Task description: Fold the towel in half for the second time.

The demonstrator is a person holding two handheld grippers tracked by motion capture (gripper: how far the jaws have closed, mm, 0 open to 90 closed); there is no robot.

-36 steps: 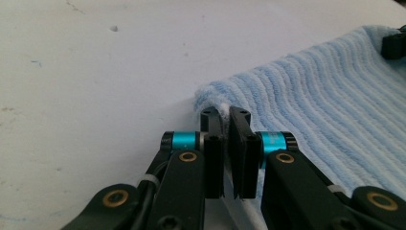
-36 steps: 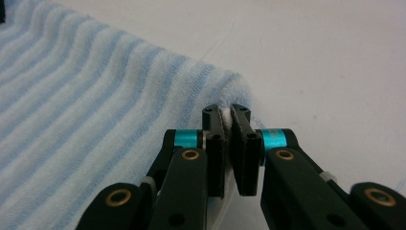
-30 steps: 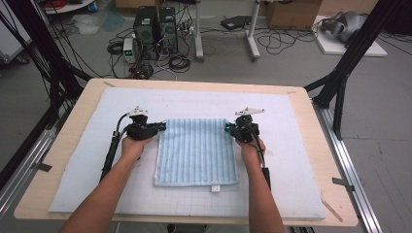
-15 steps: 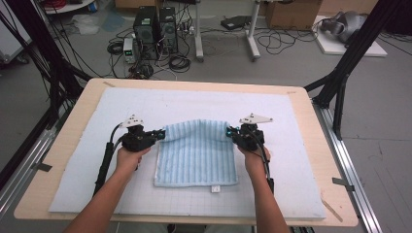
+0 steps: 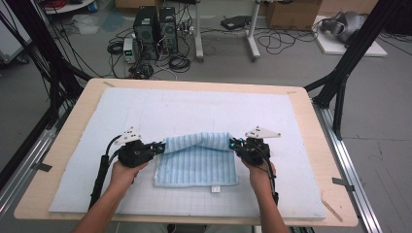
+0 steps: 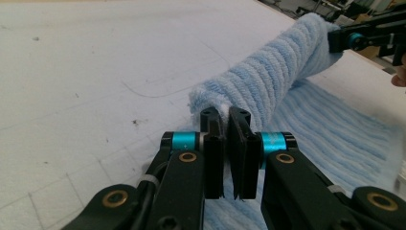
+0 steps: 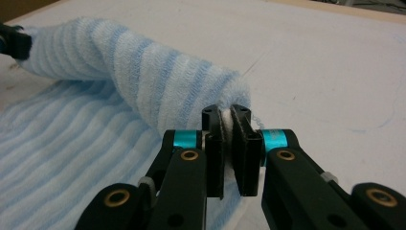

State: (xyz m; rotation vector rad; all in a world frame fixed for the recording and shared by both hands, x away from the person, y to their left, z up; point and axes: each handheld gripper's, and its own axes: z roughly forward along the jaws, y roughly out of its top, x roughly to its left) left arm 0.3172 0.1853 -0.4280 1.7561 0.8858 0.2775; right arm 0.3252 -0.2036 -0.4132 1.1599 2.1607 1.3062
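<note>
A pale wooden desk point(image 5: 311, 111) is covered almost wholly by a light blue gridded mat point(image 5: 194, 109), faintly marked and smudged. Black frame struts point(image 5: 350, 58) are seen at both far corners. On the grey floor beyond, two black computer towers point(image 5: 155, 24) are stood side by side, ringed by tangled cables point(image 5: 180, 60). White stand legs point(image 5: 250, 41) and a cardboard box point(image 5: 286, 12) are noted farther back.

Light-blue striped towel point(image 5: 197, 162) lies flat on the white mat point(image 5: 145, 116), far edge lifted and curled toward the near edge.
</note>
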